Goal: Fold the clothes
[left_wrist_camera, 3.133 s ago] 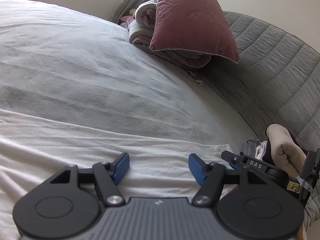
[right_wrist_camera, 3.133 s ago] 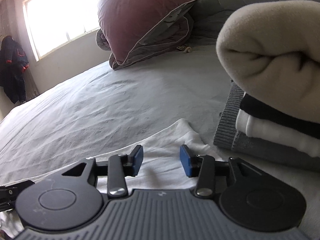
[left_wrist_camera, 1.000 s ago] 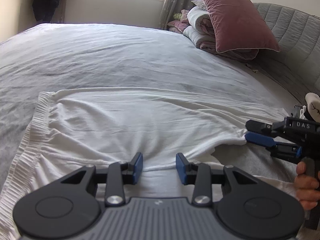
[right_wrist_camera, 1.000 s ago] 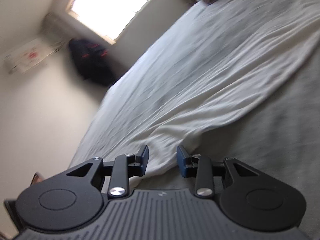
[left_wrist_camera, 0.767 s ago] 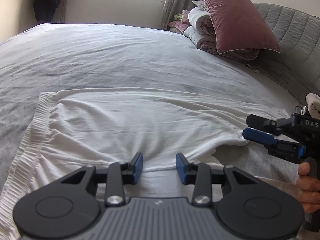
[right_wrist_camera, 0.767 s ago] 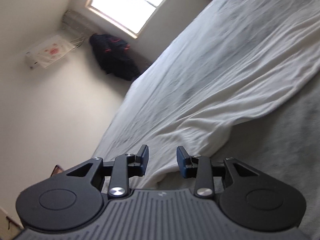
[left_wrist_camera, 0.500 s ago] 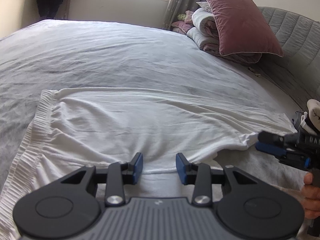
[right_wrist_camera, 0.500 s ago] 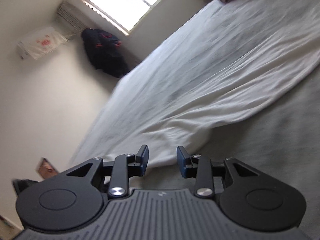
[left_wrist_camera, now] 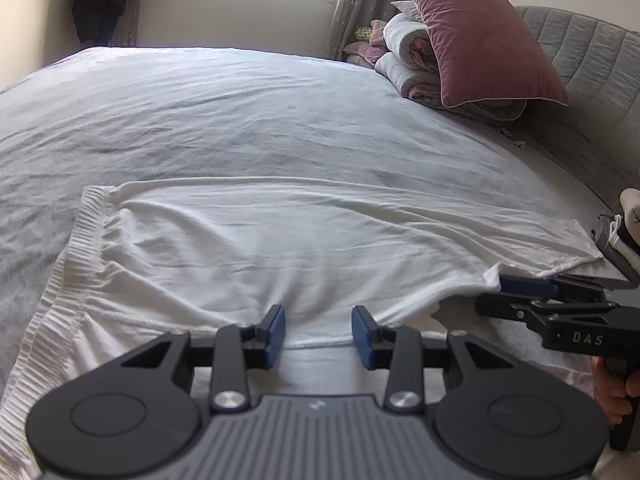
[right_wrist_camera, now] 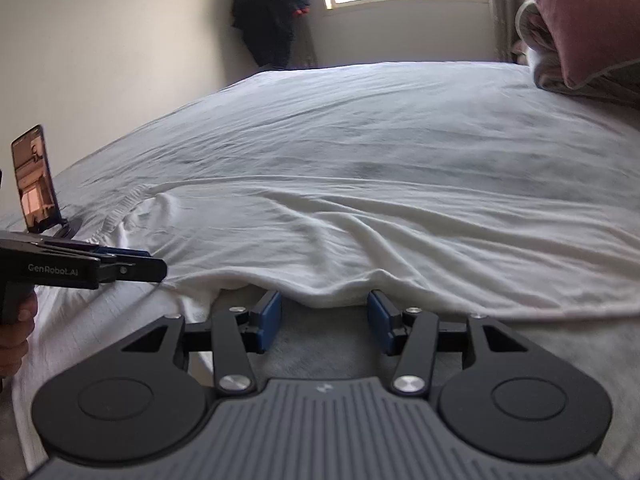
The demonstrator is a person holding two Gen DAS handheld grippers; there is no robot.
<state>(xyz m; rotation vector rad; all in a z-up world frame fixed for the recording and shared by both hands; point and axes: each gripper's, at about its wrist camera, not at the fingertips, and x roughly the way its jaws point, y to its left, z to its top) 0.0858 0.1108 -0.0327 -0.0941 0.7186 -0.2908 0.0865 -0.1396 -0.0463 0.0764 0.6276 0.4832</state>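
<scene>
A white garment (left_wrist_camera: 300,240) lies spread flat on the grey bed (left_wrist_camera: 240,112), its ribbed waistband (left_wrist_camera: 76,248) at the left. My left gripper (left_wrist_camera: 319,332) hovers low over the near hem, open, the hem lying loose between its blue pads. In the right wrist view the same garment (right_wrist_camera: 400,240) fills the middle. My right gripper (right_wrist_camera: 324,320) sits at the garment's rumpled near edge, jaws opening, the pads clear of the cloth. Each gripper shows in the other's view: the right gripper (left_wrist_camera: 504,294) beside the garment's right corner, the left gripper (right_wrist_camera: 136,264) at the left.
A pink pillow (left_wrist_camera: 488,40) leans on a folded duvet (left_wrist_camera: 408,64) against the grey padded headboard (left_wrist_camera: 592,92). A stack of folded clothes (left_wrist_camera: 624,236) sits at the right edge. A phone on a stand (right_wrist_camera: 34,180) stands at the bed's left. A dark jacket (right_wrist_camera: 272,8) hangs in the corner.
My right gripper has rolled back to level, shifted along the garment's near edge, and its jaws have widened. The left gripper has kept still.
</scene>
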